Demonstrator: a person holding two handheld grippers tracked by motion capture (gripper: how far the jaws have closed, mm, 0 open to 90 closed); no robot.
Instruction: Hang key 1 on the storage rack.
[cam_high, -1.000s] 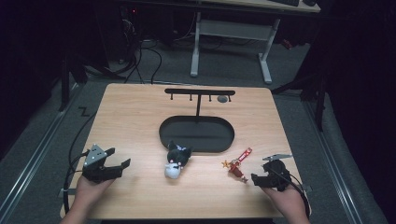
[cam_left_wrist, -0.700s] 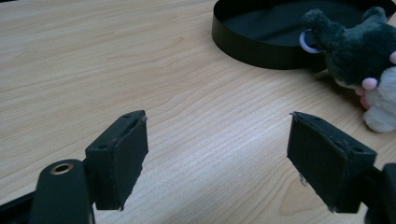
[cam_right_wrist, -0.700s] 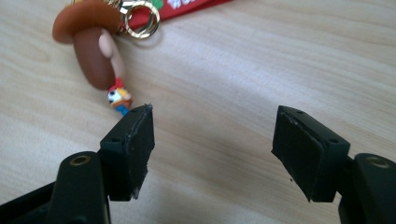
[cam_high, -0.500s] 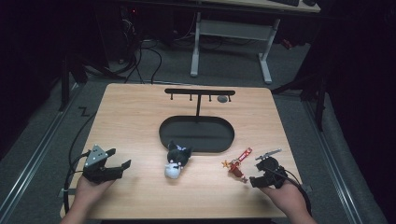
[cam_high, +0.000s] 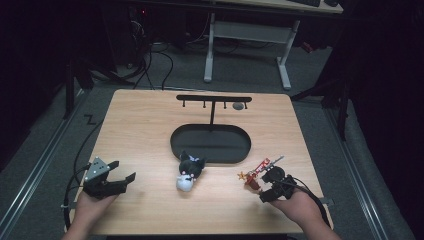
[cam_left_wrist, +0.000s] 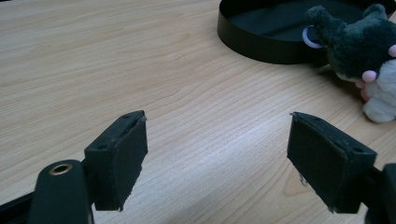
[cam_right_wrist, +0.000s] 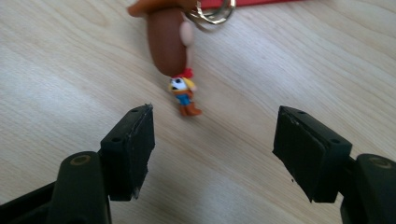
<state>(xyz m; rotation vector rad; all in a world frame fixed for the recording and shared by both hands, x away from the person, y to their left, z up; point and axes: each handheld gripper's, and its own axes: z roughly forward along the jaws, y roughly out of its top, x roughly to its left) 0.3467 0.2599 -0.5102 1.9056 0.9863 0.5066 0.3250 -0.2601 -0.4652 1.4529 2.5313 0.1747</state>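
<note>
The high view is taken up by a wooden counter (cam_high: 150, 130) on which a black oval tray (cam_high: 210, 144) is set near the middle, with a T-shaped hook stand (cam_high: 213, 102) rising from its far side (presumably so that small items can be hung there). A dark-and-white plush toy (cam_high: 189, 171) is laid just in front of the tray's near rim, touching or nearly touching it, and a small keychain figure (cam_high: 252, 176) with a red strap is laid to the right of it. The left gripper (cam_high: 120, 180) is held low at the near left corner, well apart from the plush, its fingers (cam_left_wrist: 122, 154) spread wide with nothing between them; it appears to be parked in waiting. The right gripper (cam_high: 265, 187) is brought up just beside the keychain, fingers (cam_right_wrist: 133, 147) likewise spread and empty, the figure (cam_right_wrist: 175, 56) lying just ahead of the gap, which suggests a grasp is being lined up. Compared with a second ago, the right gripper has been moved leftward toward the keychain, while the left gripper, the plush and the keychain are unchanged in place.
</note>
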